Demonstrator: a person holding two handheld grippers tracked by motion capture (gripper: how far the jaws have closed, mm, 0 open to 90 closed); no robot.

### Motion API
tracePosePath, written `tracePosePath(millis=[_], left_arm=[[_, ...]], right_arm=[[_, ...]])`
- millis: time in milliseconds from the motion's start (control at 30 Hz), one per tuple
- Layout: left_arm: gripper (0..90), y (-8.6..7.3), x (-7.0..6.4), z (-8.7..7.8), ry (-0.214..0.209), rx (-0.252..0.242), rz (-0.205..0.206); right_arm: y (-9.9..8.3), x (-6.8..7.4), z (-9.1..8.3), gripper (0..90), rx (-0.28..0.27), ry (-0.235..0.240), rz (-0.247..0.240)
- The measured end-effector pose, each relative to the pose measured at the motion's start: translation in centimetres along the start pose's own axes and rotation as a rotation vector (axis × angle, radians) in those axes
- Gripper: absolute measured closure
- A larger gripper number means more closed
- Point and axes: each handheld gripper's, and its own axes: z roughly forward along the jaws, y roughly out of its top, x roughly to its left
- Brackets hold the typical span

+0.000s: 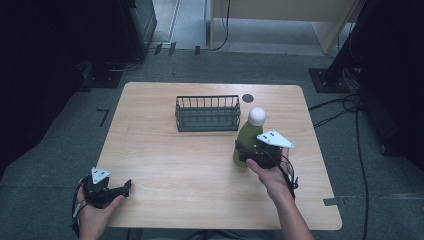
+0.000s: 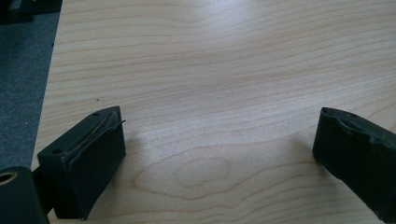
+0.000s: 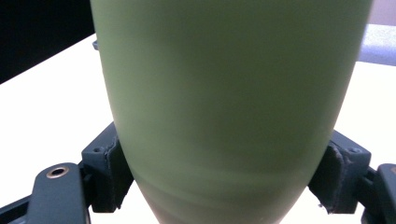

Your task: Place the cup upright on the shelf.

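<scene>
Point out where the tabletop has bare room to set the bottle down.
Bare wood spans the table between the left gripper and the green bottle, in front of the wire basket. It is crowded at the basket's right end, where the right gripper clamps the bottle.

I see the basket at the bench's far middle. The bottle stands just right of it, nearer me.

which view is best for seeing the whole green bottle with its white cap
The high view: the green bottle stands upright beside the wire basket, white cap visible, with the right gripper closed on its lower body. The right gripper view gives just a close stretch of its green body, cap out of frame.
</scene>
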Motion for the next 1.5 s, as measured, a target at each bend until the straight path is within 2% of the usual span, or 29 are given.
tracePosePath(millis=[533, 733, 1500], left_arm=[[2.7, 0.0, 0.0, 0.0, 0.0, -0.002, -0.001], [2.7, 0.0, 0.0, 0.0, 0.0, -0.003, 0.0], [2.7, 0.0, 0.0, 0.0, 0.0, -0.002, -0.003]], right_arm=[[2.5, 1.1, 1.0, 20.3, -0.008, 0.003, -0.035], [3.4, 1.4, 1.7, 20.3, -0.005, 0.016, -0.026], [8.5, 2.3, 3.0, 20.3, -0.03, 0.003, -0.054]])
